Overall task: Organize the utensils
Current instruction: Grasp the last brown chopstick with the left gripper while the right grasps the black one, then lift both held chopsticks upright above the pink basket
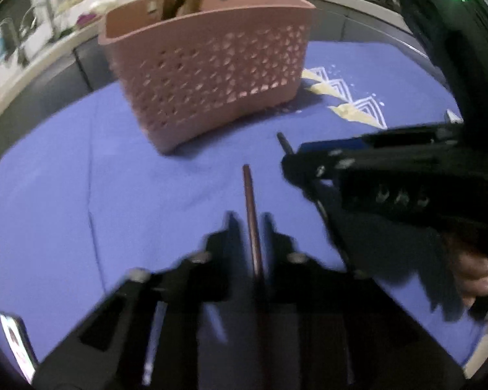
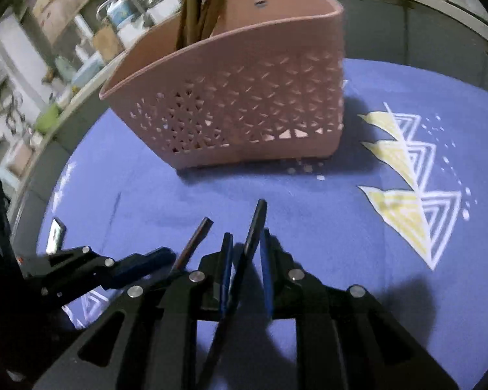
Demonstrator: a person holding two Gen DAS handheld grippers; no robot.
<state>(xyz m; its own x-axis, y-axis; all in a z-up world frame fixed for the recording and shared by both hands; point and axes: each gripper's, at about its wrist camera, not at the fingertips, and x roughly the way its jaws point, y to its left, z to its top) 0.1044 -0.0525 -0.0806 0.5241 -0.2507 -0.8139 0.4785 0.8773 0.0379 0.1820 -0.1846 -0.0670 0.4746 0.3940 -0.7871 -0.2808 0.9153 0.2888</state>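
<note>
**2 utensils in hand, basket partly filled**

The pink basket (image 2: 231, 110) near the cloth's far edge already holds about 3 brown sticks (image 2: 201, 6). The left gripper (image 1: 249, 224) clamps a brown chopstick (image 1: 252, 217); the right gripper (image 2: 245, 240) pinches a dark flat utensil (image 2: 253, 230). Both remain to be dropped in.

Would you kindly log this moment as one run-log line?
left gripper: shut on brown stick | right gripper: shut on black utensil | basket: upright on cloth, sticks inside
</note>
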